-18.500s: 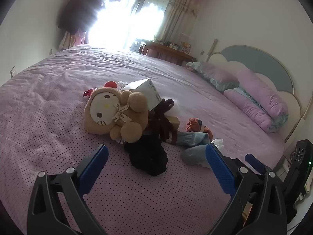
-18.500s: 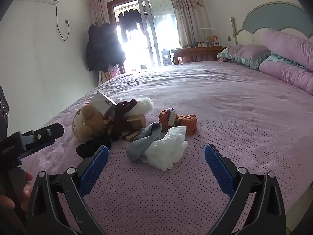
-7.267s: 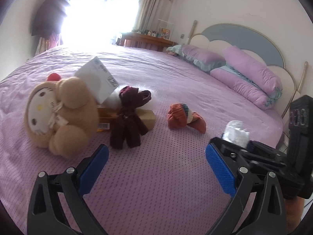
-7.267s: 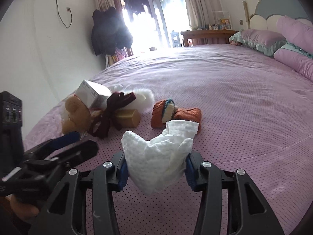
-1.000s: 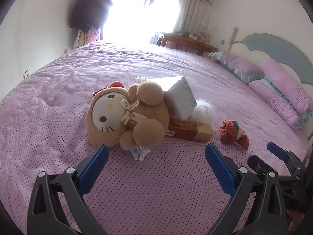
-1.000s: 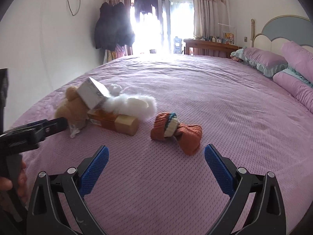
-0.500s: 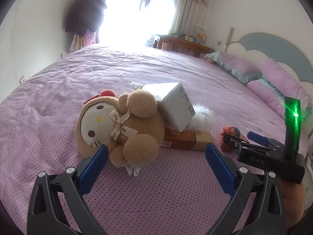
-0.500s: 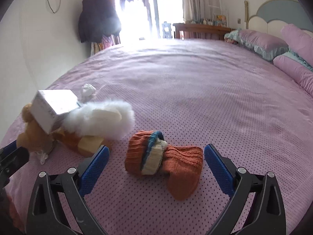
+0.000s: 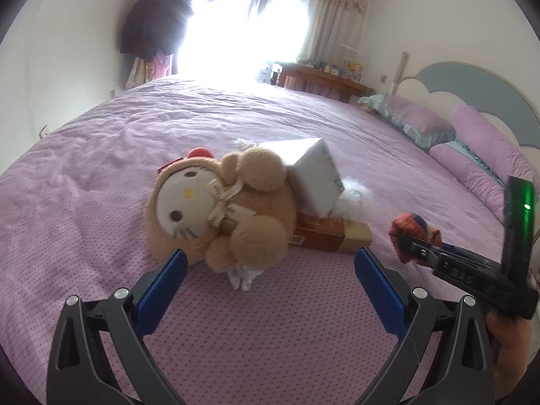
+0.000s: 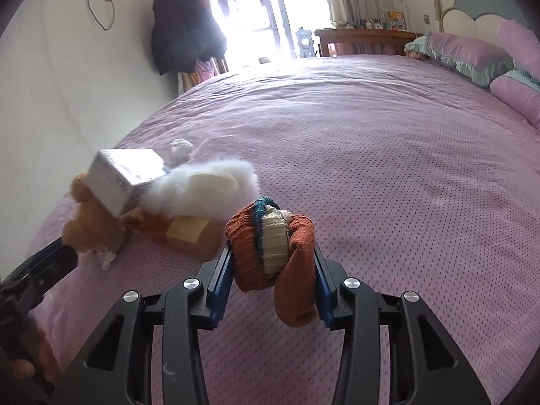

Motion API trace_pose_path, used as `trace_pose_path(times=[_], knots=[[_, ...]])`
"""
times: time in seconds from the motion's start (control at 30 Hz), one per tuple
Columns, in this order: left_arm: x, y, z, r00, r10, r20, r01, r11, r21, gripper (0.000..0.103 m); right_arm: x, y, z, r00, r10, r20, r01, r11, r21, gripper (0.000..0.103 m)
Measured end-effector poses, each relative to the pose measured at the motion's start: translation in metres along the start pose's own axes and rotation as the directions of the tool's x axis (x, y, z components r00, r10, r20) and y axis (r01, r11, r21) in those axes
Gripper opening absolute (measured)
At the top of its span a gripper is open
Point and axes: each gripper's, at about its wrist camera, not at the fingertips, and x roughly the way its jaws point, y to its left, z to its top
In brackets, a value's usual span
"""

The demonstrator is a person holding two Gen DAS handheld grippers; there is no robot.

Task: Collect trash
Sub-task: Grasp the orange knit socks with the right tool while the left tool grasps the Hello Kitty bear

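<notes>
The right gripper [image 10: 273, 270] was clenched on an orange sock bundle [image 10: 270, 246], with the blue pads pressed against both of its sides. The bundle had a blue band and a beige part in the middle, and one orange end hung down between the fingers. In the left wrist view the same bundle [image 9: 413, 236] was seen at the tip of the right gripper [image 9: 422, 253], above the purple bed [image 9: 101, 175].

The left gripper [image 9: 268, 271] was released, its two blue pads wide apart, and it held nothing. It pointed at a brown plush toy [image 9: 219, 209] with a white cat face, which lay on the bed just in front of the pads. A grey-white box [image 9: 314, 175] leaned on the toy from behind, and under it lay a long brown box [image 9: 330, 236]. A white fluffy thing [image 10: 202, 189] rested on the brown box. A small white crumpled piece [image 9: 243, 275] lay under the toy's foot, near the left gripper.
</notes>
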Motion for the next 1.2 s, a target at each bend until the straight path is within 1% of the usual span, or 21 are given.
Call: trace_pose_path(times=[0.1, 0.17, 0.3, 0.43, 0.5, 0.63, 0.73, 0.83, 0.97, 1.1, 1.2], knots=[[0.004, 0.008, 0.000, 1.000, 0.010, -0.012, -0.011, 1.000, -0.028, 0.099, -0.008, 0.007, -0.004, 1.000, 0.023, 0.005, -0.023, 1.000, -0.014, 0.041], [0.009, 0.011, 0.004, 0.999, 0.030, -0.012, -0.031, 0.999, -0.043, 0.099, -0.011, 0.011, -0.005, 0.999, 0.034, 0.005, -0.034, 0.999, -0.016, 0.041], [0.021, 0.005, 0.014, 0.997, 0.083, 0.004, -0.083, 0.997, 0.005, 0.099, -0.017, 0.017, -0.004, 0.999, 0.045, 0.014, -0.045, 0.999, -0.029, 0.041], [0.031, -0.002, 0.021, 0.987, 0.158, 0.023, -0.159, 0.985, 0.072, 0.099, -0.019, 0.018, 0.001, 0.999, 0.044, 0.021, -0.044, 0.998, -0.034, 0.041], [0.035, -0.004, 0.023, 0.982, 0.189, 0.024, -0.190, 0.978, 0.091, 0.099, -0.020, 0.020, 0.003, 0.999, 0.047, 0.026, -0.046, 0.998, -0.035, 0.041], [0.043, -0.002, 0.031, 0.971, 0.240, 0.020, -0.241, 0.967, 0.088, 0.099, -0.018, 0.024, 0.004, 0.998, 0.060, 0.021, -0.059, 0.997, -0.042, 0.041], [0.053, 0.006, 0.037, 0.961, 0.275, -0.012, -0.274, 0.959, 0.073, 0.099, -0.015, 0.027, 0.004, 0.997, 0.073, 0.016, -0.072, 0.996, -0.047, 0.041], [0.056, 0.016, 0.040, 0.961, 0.275, -0.017, -0.274, 0.961, 0.036, 0.099, -0.013, 0.030, 0.005, 0.997, 0.075, 0.012, -0.074, 0.996, -0.055, 0.041], [0.051, 0.027, 0.043, 0.969, 0.246, -0.012, -0.247, 0.969, -0.017, 0.092, -0.011, 0.030, 0.004, 0.998, 0.070, 0.003, -0.070, 0.996, -0.057, 0.041], [0.045, 0.031, 0.042, 0.977, 0.211, -0.012, -0.211, 0.977, -0.018, 0.087, -0.011, 0.031, 0.003, 0.998, 0.070, 0.000, -0.070, 0.996, -0.057, 0.041], [0.037, 0.035, 0.038, 0.984, 0.176, 0.001, -0.176, 0.984, -0.035, 0.085, -0.012, 0.033, 0.001, 0.997, 0.073, -0.002, -0.073, 0.996, -0.060, 0.041]])
